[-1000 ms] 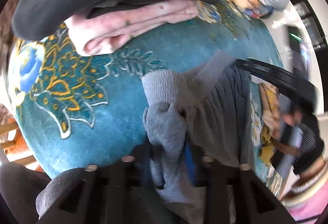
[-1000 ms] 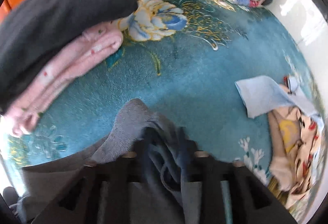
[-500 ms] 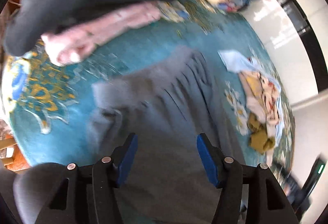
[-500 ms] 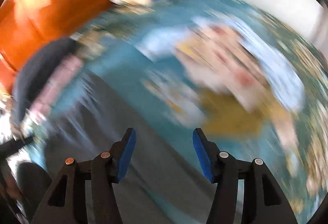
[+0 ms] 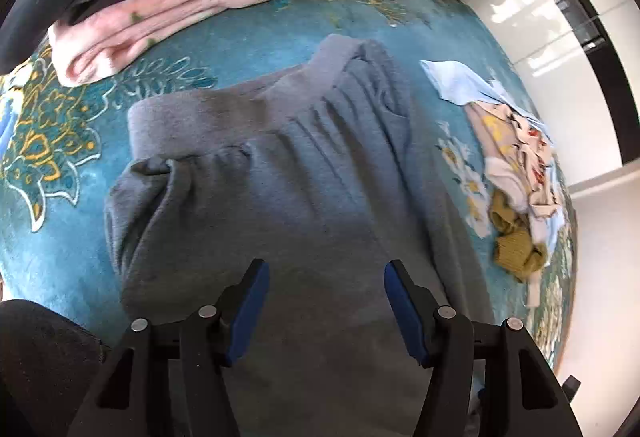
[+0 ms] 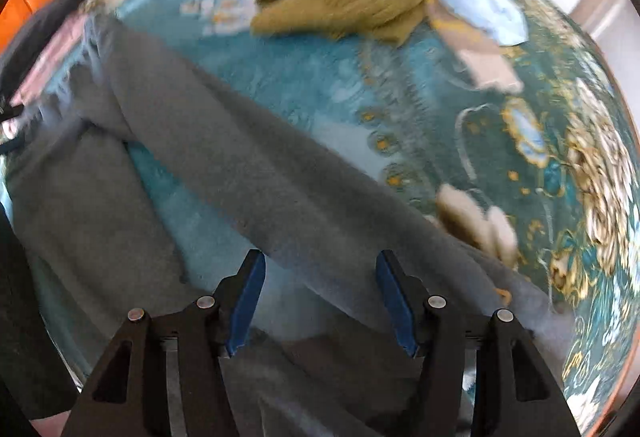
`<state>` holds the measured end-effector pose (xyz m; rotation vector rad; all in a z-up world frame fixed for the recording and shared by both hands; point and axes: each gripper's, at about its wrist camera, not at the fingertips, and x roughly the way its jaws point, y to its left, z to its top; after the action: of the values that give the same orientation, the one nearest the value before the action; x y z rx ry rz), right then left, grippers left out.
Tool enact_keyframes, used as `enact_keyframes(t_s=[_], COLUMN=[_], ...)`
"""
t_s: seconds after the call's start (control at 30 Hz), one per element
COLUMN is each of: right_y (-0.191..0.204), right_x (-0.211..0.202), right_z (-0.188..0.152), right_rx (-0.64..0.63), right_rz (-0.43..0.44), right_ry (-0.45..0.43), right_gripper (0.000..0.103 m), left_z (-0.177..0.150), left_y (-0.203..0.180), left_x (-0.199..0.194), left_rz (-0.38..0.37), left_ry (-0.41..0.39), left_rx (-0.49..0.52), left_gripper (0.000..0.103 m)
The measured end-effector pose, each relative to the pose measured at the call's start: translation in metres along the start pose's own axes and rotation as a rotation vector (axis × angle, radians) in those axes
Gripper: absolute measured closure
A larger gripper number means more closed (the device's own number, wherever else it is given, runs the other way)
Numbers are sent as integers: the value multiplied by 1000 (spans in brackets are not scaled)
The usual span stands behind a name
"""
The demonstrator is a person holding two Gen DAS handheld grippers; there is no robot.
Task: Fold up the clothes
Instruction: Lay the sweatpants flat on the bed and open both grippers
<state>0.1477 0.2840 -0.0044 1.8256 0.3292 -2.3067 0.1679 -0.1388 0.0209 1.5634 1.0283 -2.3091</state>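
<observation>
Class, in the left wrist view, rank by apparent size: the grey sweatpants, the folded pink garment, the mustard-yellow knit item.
1. Grey sweatpants, though nearest the camera.
2. Folded pink garment.
3. Mustard-yellow knit item, partly buried in a pile.

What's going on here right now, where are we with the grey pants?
The grey sweatpants lie spread out on the teal carpet, waistband away from the left gripper, legs apart in the right wrist view. Both the left gripper and the right gripper hang open above the fabric, gripping nothing. Folded pink and dark clothes sit stacked beyond the waistband, and a loose pile of unfolded clothes waits off to one side.
</observation>
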Motion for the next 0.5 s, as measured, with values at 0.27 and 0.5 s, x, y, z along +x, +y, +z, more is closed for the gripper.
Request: enact_keyframes(t_s=[0.27, 0.5], right_y=[-38, -112], right_x=[-18, -10], right_z=[39, 123], right_rx=[65, 328], right_rz=[110, 125], right_ry=[-45, -124], right_gripper=[99, 98], left_z=[-2, -2], left_y=[0, 1], left_x=[10, 15], left_rz=[28, 55], left_ry=[23, 42], left_rx=[2, 10], left_gripper=[39, 39])
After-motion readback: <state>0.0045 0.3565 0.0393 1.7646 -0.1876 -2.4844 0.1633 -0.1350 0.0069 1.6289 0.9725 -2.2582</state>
